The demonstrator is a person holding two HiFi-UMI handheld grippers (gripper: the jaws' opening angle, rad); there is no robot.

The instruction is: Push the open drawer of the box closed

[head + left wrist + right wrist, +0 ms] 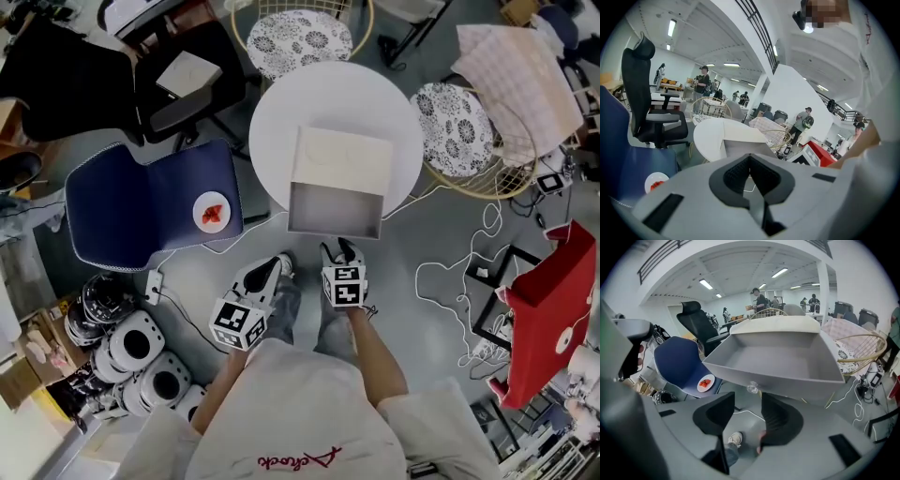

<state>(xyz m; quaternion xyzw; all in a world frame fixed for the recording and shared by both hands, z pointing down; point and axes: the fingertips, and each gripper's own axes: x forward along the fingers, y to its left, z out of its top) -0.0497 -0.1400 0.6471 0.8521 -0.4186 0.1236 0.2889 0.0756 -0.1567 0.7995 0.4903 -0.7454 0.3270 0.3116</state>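
A white box [342,159] sits on a round white table [277,122], and its grey drawer [335,211] is pulled out past the table's near edge. In the right gripper view the drawer [778,362] fills the middle, and a small clear knob [752,387] shows on its front. My right gripper [342,255] hangs just below the drawer front. Its jaws [747,406] stand open with nothing between them, the knob slightly above. My left gripper [270,274] is lower and to the left, away from the drawer. Its pads [750,164] are together and hold nothing.
A blue chair [141,202] holding a plate of red food [212,212] stands left of the table. Wicker seats with patterned cushions [302,37] ring the far side. White cables [459,281] trail on the floor at right, beside a red frame [548,291]. People stand far off.
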